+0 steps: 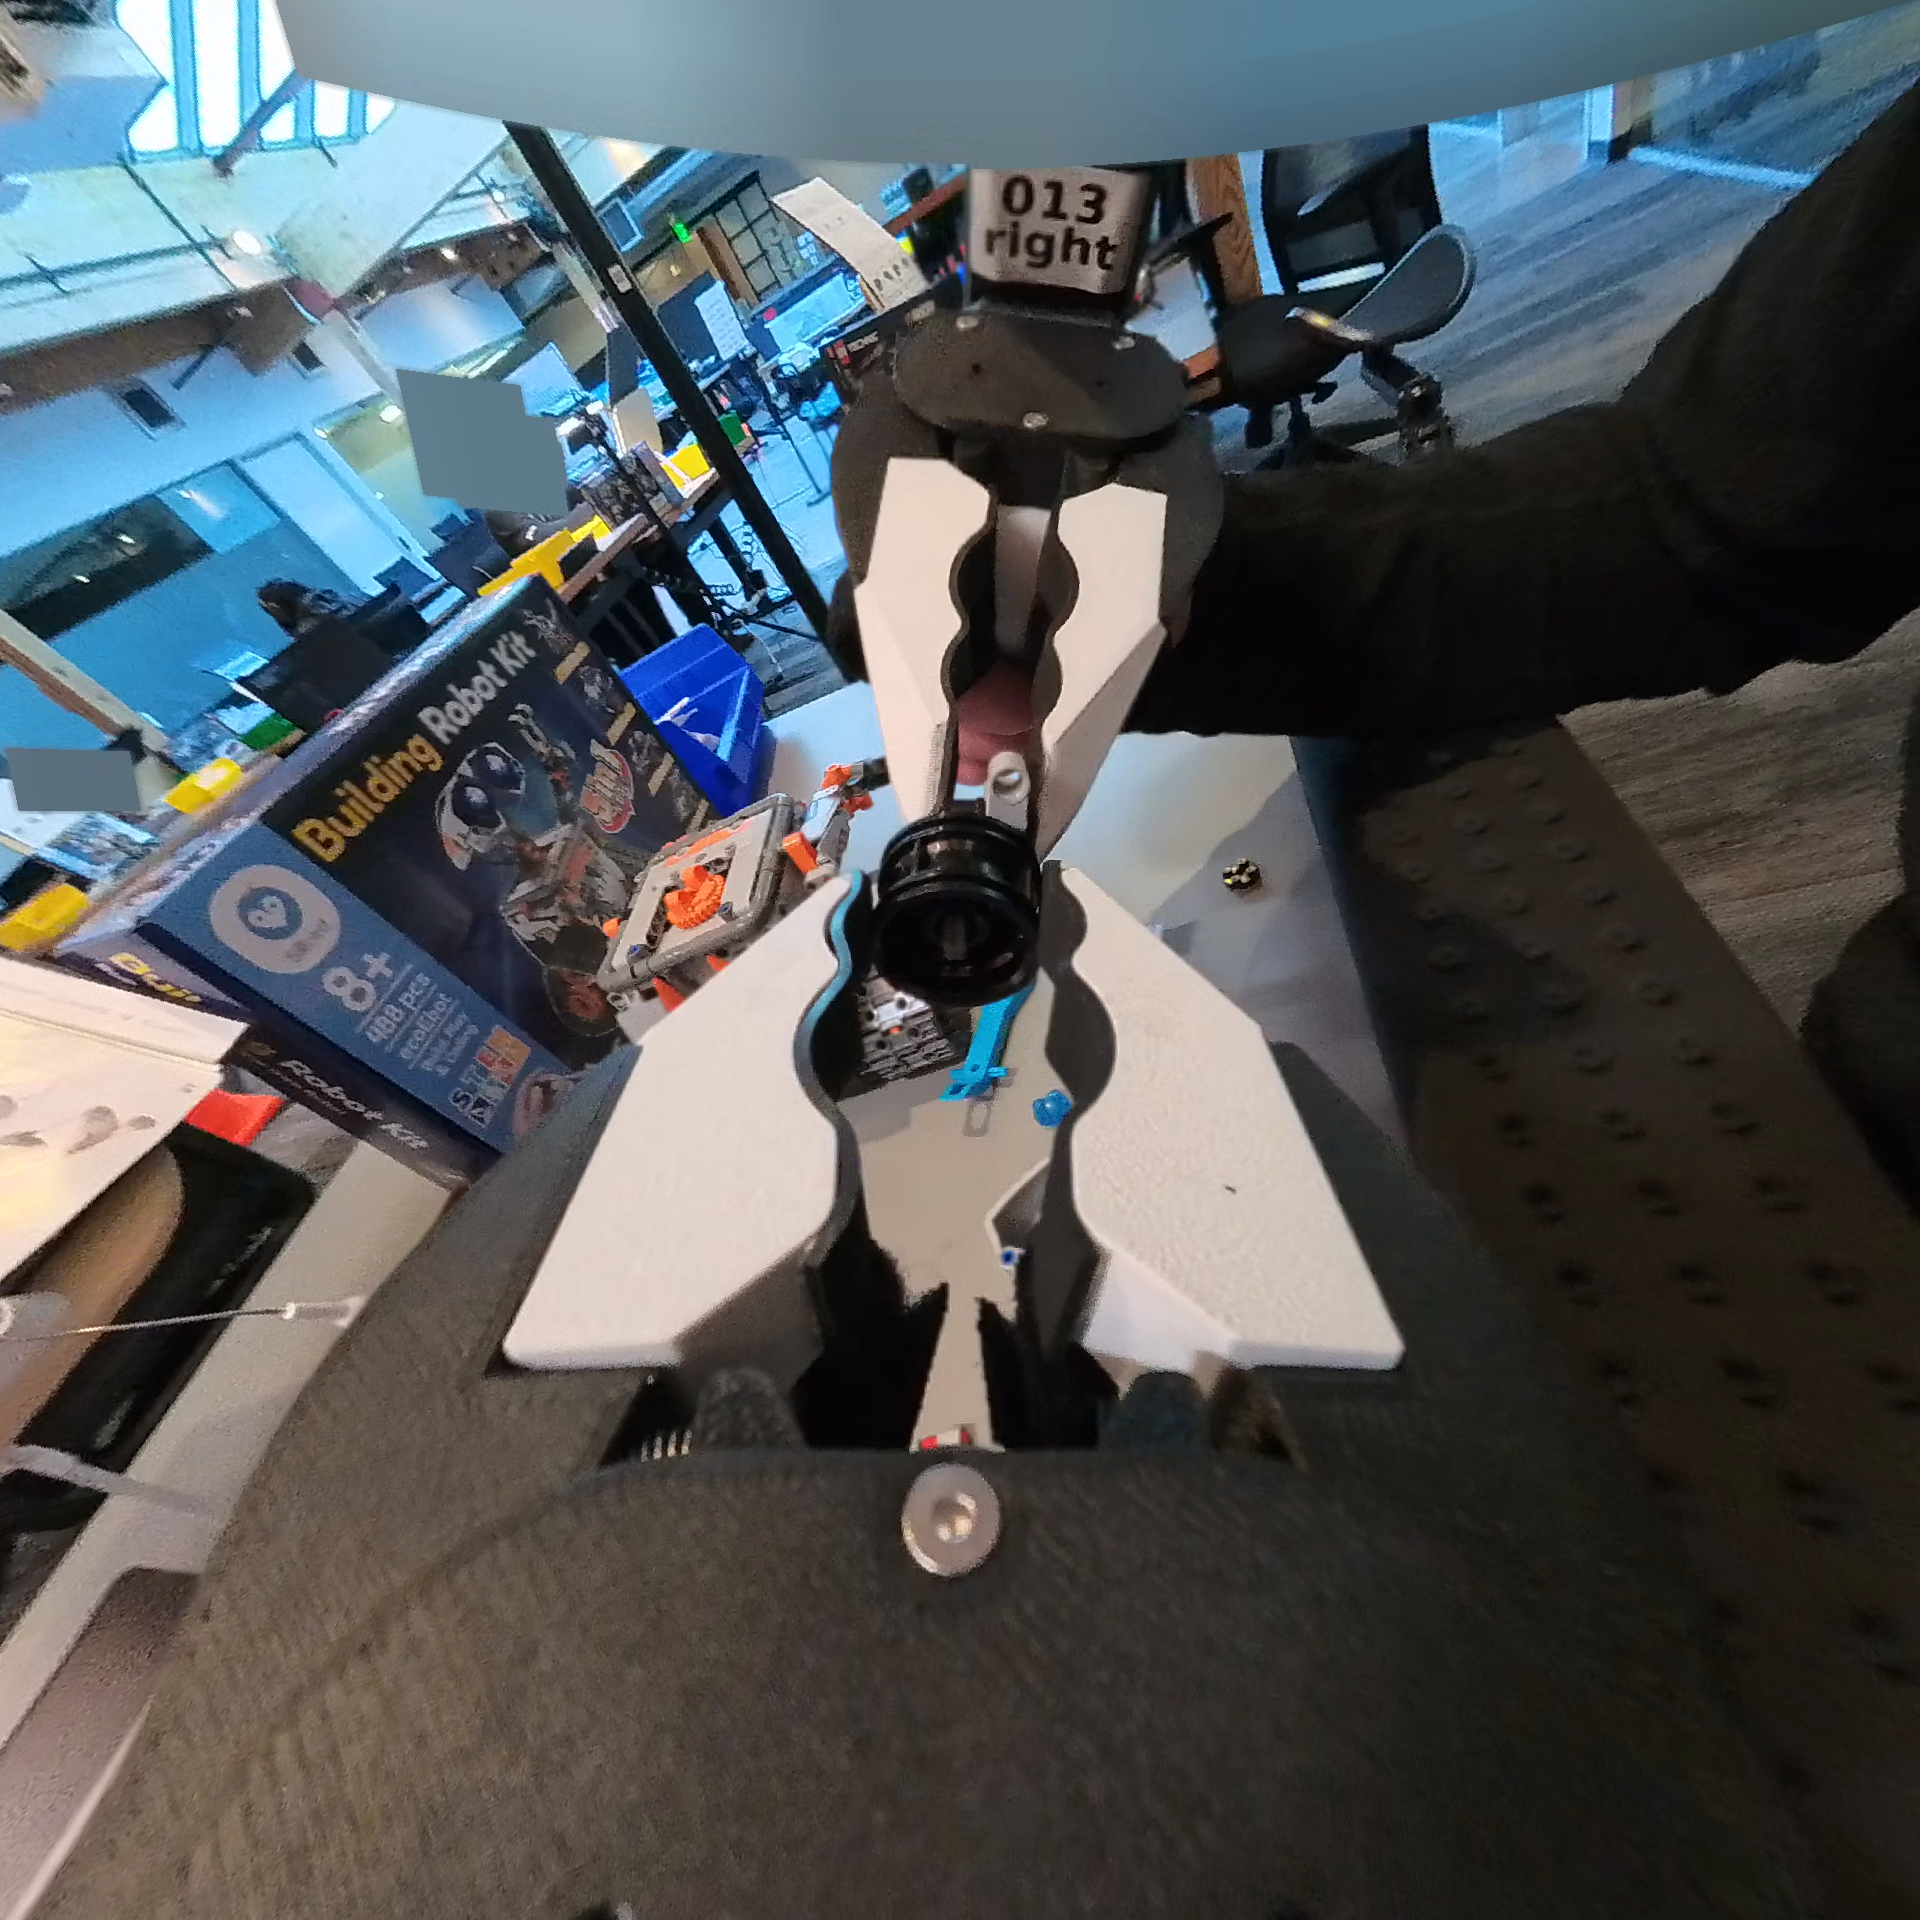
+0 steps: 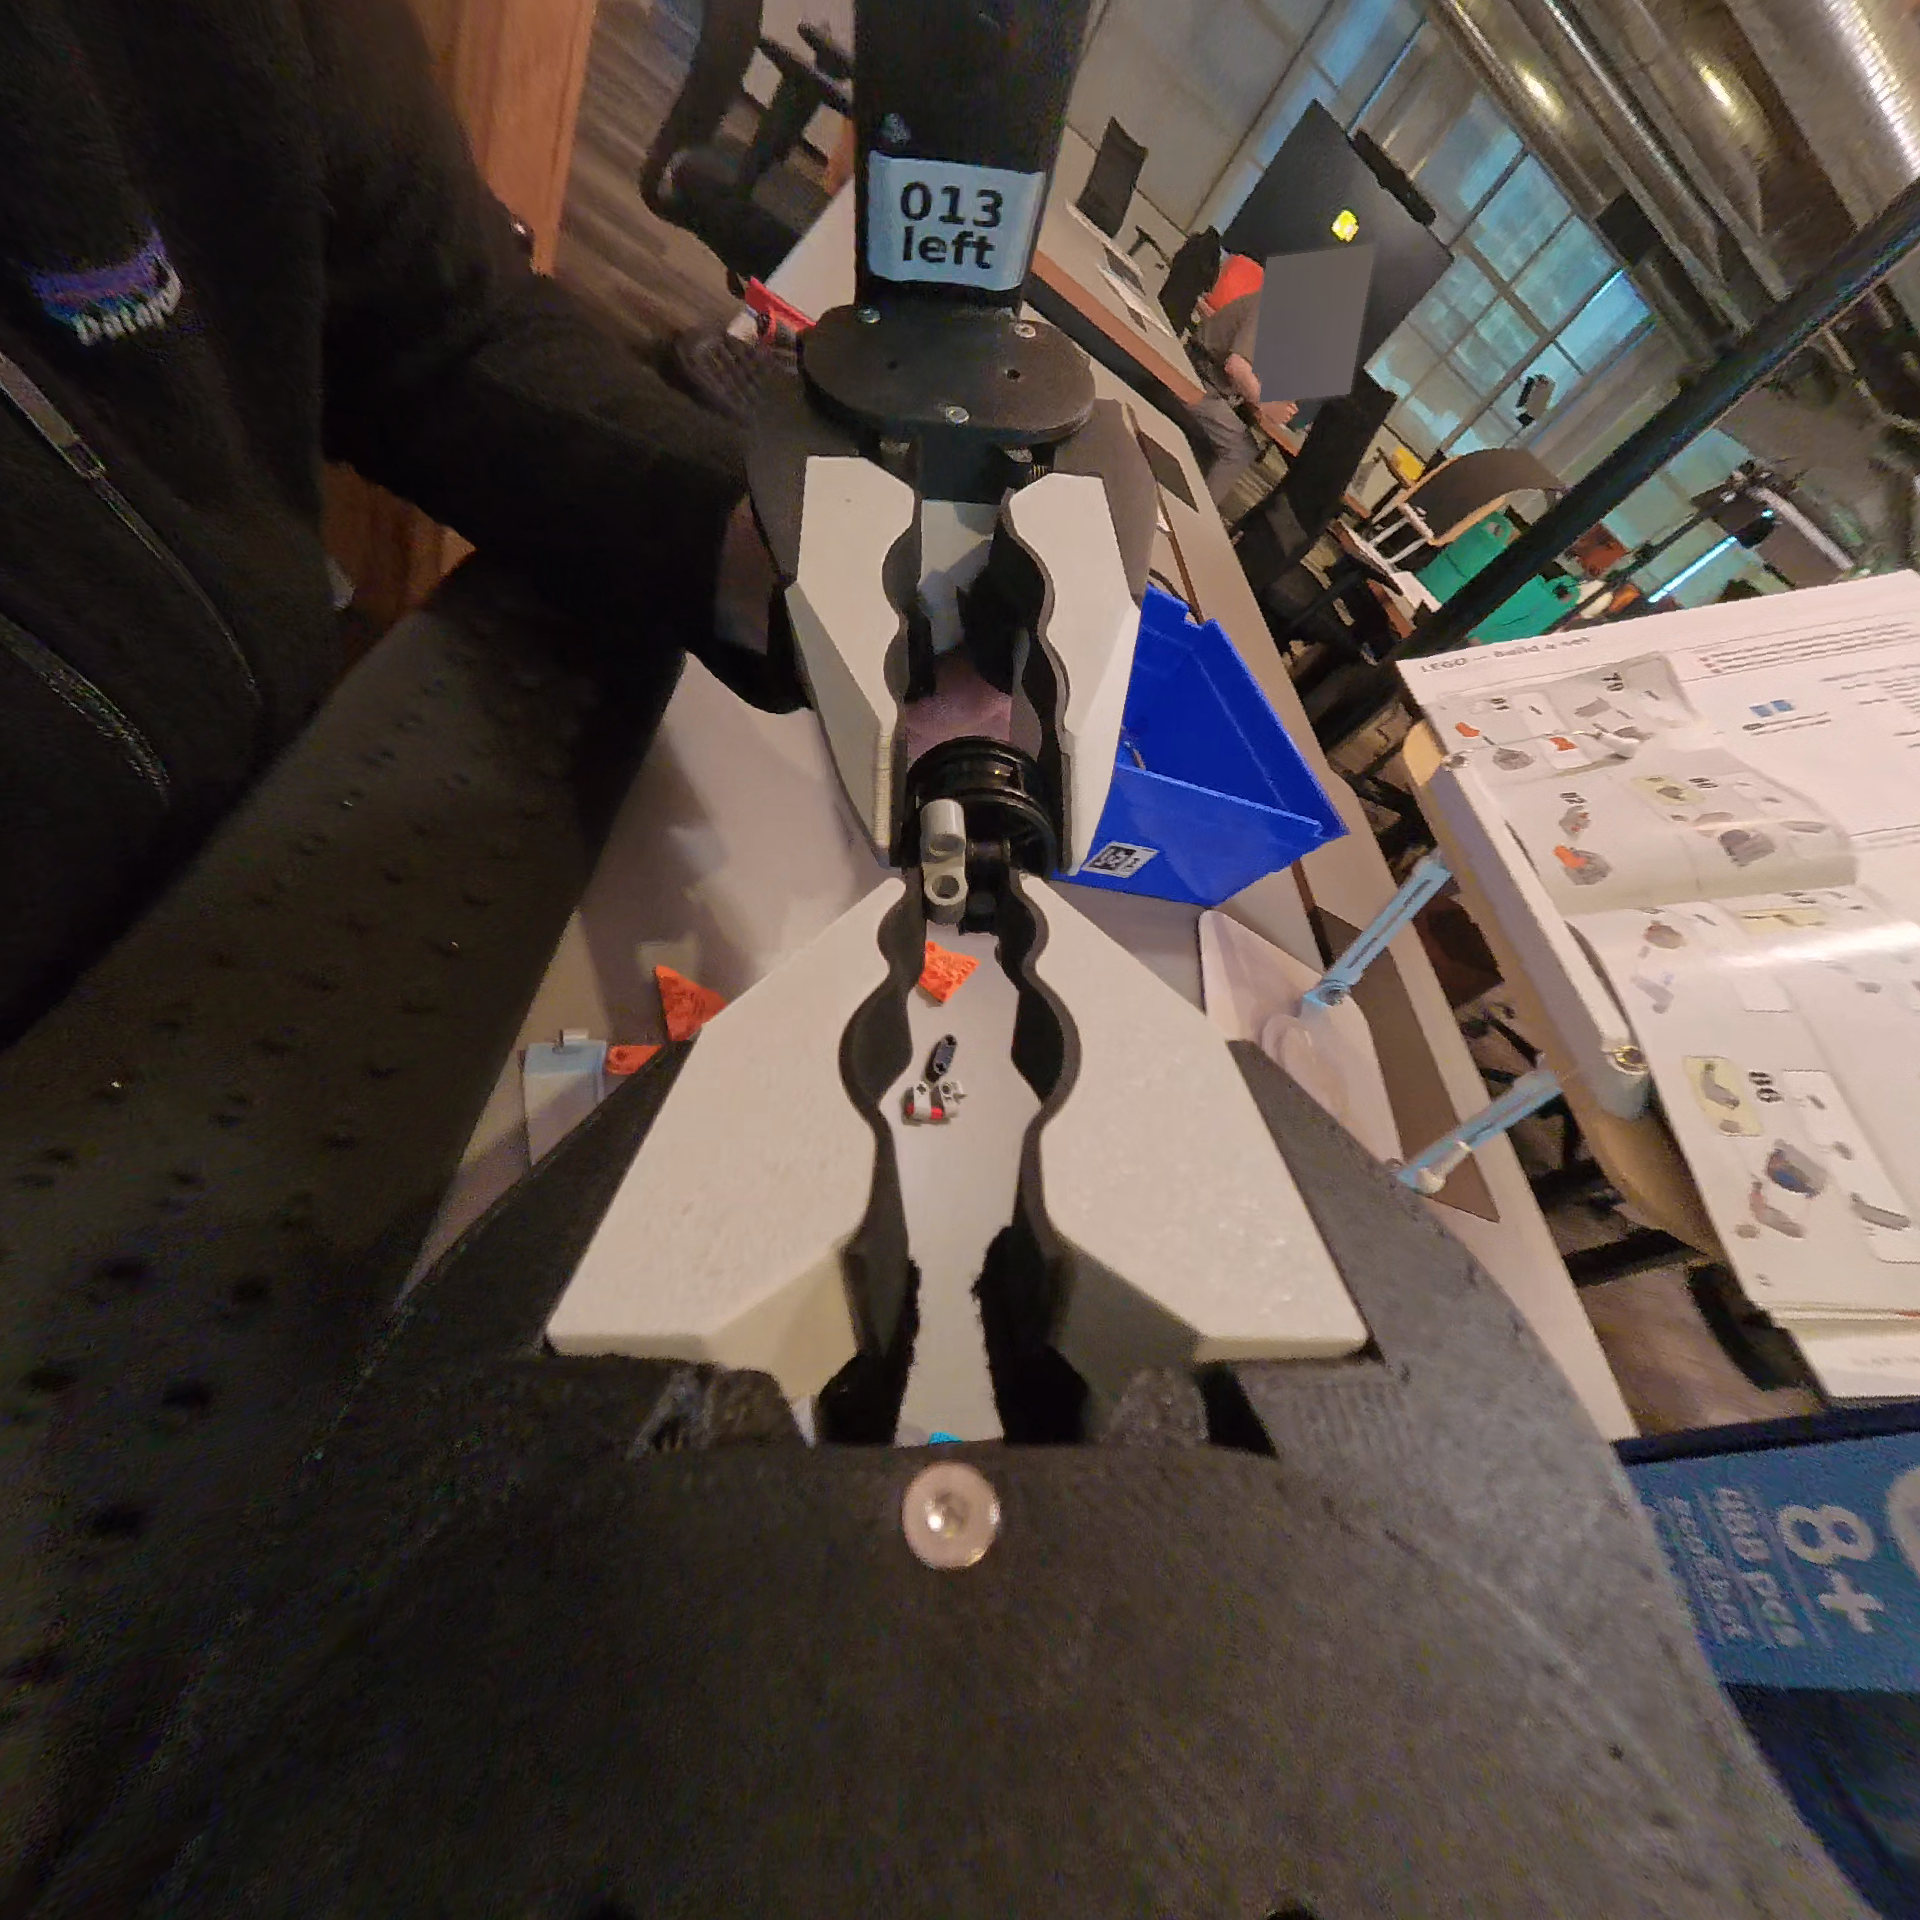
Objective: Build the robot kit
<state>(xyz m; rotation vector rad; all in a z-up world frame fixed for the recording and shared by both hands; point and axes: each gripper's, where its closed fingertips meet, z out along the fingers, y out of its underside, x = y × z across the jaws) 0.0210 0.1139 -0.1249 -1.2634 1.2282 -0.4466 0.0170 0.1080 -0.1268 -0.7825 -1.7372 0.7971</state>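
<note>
My left gripper (image 1: 948, 885) is shut on a black wheel hub (image 1: 956, 925), held above the white table (image 1: 1195, 810). My right gripper (image 1: 987, 808) faces it from the far side and is shut on a small grey connector (image 1: 1006, 781) that sits at the wheel's centre. In the right wrist view, my right gripper (image 2: 961, 896) pinches the grey connector (image 2: 941, 847) beside a black axle piece (image 2: 985, 862). Just beyond, the left gripper (image 2: 977, 823) grips the wheel (image 2: 971, 774). The two grippers meet tip to tip.
A part-built grey and orange model (image 1: 717, 904) and a kit box (image 1: 416, 883) stand at the left, a blue bin (image 2: 1205, 769) behind. Orange pieces (image 2: 686, 1003) and a blue piece (image 1: 982, 1049) lie below. An open instruction booklet (image 2: 1714, 883) stands right. The tips of both grippers are at nearly the same place.
</note>
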